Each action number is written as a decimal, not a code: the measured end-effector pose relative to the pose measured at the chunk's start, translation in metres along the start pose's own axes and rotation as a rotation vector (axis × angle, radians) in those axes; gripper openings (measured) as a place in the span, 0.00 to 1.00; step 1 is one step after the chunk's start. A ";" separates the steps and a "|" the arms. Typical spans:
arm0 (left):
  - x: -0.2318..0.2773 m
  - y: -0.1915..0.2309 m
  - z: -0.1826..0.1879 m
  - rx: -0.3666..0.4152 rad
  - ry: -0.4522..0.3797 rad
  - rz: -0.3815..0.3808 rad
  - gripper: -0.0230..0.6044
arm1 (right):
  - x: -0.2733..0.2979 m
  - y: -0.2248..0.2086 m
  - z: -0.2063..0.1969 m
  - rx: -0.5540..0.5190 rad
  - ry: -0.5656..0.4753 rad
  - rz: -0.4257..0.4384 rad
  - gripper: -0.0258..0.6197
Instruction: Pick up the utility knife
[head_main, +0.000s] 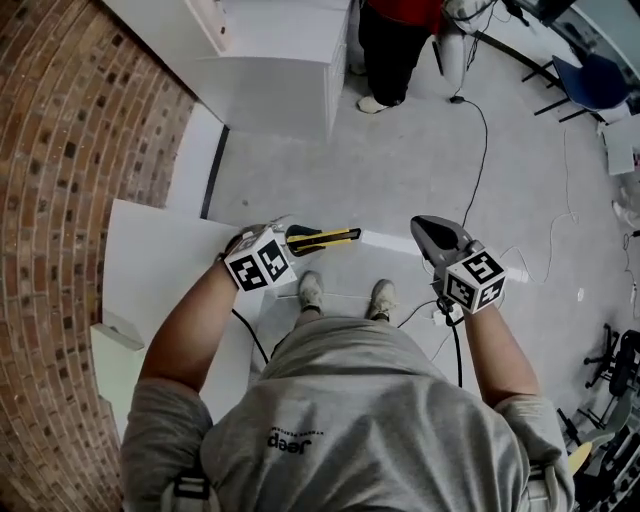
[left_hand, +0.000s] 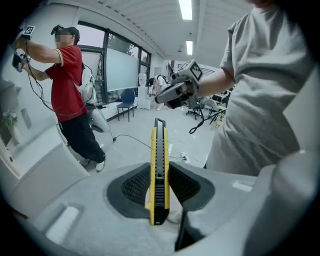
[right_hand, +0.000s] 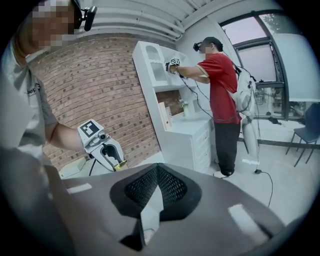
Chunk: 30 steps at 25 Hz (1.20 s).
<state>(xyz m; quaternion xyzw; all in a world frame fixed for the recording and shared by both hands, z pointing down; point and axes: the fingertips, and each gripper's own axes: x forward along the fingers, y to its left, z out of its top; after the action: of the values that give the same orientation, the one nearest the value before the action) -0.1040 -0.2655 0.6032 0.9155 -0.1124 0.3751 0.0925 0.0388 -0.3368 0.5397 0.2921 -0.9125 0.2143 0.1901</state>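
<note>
A person stands over a pale floor, seen from above, with a two-jaw gripper in each hand. The left gripper is clenched on the utility knife — a slim yellow and black tool, pinched on edge between the dark ribbed pads. The knife's body runs straight out along the jaws, its far end poking well past the tips and aimed across towards the right gripper. Its near end hangs back behind the pads. The knife is in the air at about waist height, resting on no surface.

The right gripper has its jaws pressed together with nothing between them, and it sits well apart from the knife's tip.

Beyond the right gripper, another person in a red shirt works at a white cabinet by a brick wall.

The pick-up looks as good as done: the knife is gripped and lifted clear. What comes next seems to call for a steady clamp — the hold sits low on the handle, so the long free end could swing. Whether a blade is extended cannot be made out.
</note>
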 end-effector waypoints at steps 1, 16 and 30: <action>0.005 0.000 0.011 -0.001 -0.017 -0.004 0.22 | -0.009 -0.006 0.000 0.010 -0.012 -0.014 0.05; 0.035 -0.005 0.193 -0.186 -0.514 -0.091 0.22 | -0.134 -0.073 0.010 0.073 -0.169 -0.191 0.05; 0.004 -0.008 0.267 -0.381 -0.882 -0.157 0.22 | -0.178 -0.085 0.055 0.066 -0.283 -0.236 0.05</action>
<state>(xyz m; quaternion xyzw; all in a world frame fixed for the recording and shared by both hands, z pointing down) 0.0784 -0.3257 0.4178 0.9597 -0.1381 -0.0841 0.2299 0.2132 -0.3465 0.4340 0.4302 -0.8821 0.1771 0.0741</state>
